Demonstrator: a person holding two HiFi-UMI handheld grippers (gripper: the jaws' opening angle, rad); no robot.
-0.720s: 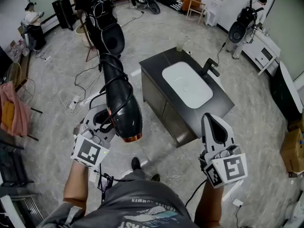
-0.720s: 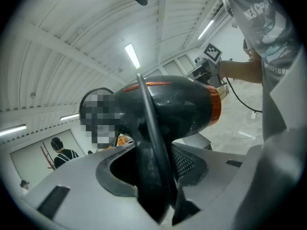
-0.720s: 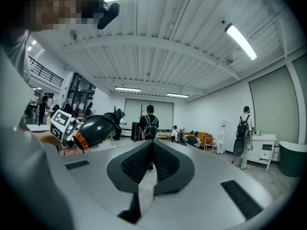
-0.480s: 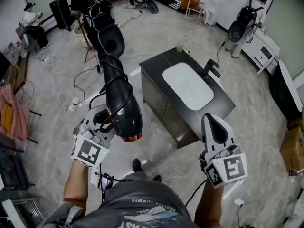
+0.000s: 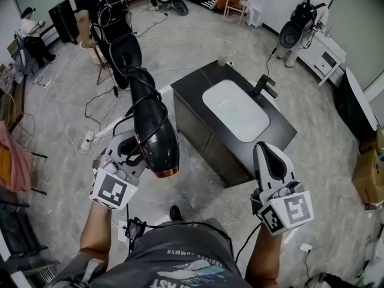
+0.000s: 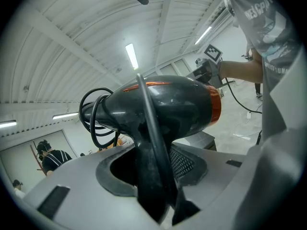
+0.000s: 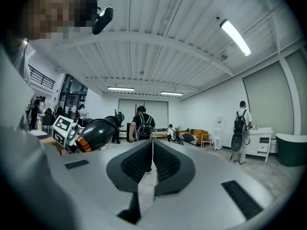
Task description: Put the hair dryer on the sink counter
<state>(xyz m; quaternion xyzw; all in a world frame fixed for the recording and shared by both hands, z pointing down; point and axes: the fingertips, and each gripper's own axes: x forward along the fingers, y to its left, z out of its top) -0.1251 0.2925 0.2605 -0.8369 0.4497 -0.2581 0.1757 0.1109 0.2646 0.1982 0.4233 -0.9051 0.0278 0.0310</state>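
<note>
The left gripper (image 5: 132, 152) is pinching the black hair dryer (image 5: 157, 138) by its handle, holding it aloft short of the sink counter (image 5: 191, 87). It is best lowering it flat onto bare countertop beside the basin (image 5: 235, 110), while the right gripper (image 5: 268, 152), jaws pressed together and empty, is idling.

You're looking at a hair dryer (image 5: 157, 138) of glossy black plastic with a shiny copper-toned rim, left gripper (image 5: 133, 150) and right gripper (image 5: 273, 156) in matt grey plastic with ribbed black pads (image 7: 136, 164), sink counter (image 5: 192, 86) dark and smooth with a faint sheen, basin (image 5: 235, 110) glossy white, floor (image 5: 198, 41) polished grey stone-look.
</note>
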